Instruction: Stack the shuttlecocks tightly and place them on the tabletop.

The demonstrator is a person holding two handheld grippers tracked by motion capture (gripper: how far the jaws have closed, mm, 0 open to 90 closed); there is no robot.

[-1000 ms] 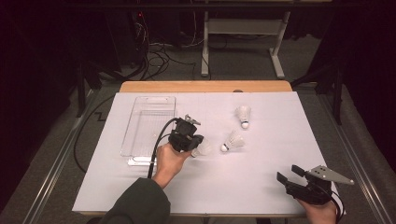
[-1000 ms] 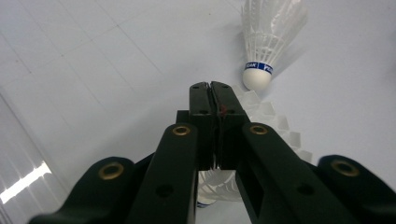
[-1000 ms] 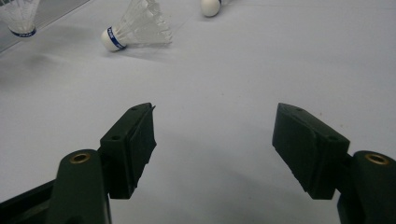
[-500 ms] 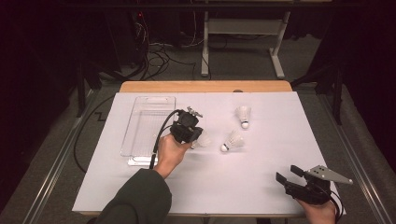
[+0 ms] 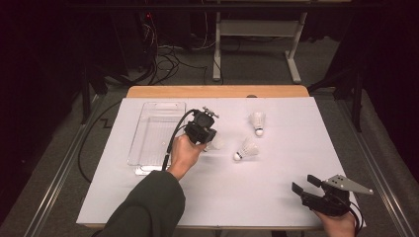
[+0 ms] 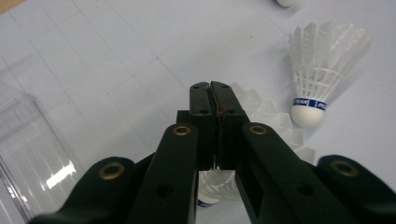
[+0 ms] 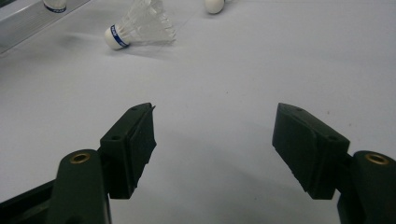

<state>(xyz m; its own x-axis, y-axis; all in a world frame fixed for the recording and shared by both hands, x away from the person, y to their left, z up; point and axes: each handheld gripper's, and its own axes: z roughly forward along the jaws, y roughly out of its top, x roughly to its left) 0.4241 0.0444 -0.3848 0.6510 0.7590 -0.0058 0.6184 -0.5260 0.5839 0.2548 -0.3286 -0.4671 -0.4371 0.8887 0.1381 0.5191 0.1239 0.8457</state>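
Observation:
A person's left hand holds my left gripper (image 5: 206,138) just right of the clear plastic tray (image 5: 148,148). Its jaws are pressed together (image 6: 212,87) on the feather skirt of a white shuttlecock (image 6: 268,116), whose cork with a blue band (image 6: 201,201) hangs below them. That held shuttlecock (image 5: 216,144) shows as a white patch beside the gripper. Two more shuttlecocks rest on the white sheet, one lying on its side (image 5: 247,148) and one farther back (image 5: 258,122). My right gripper (image 5: 306,183) rests open at the front right corner, with nothing between its jaws (image 7: 212,135).
A white sheet (image 5: 222,197) covers the table, with a wooden edge (image 5: 217,91) along the back. The tray (image 6: 28,144) lies left of my left gripper. Cables and a metal stand are on the floor beyond the table.
The left hand has carried its gripper and the held shuttlecock a little toward the back of the table. The right gripper has not moved.

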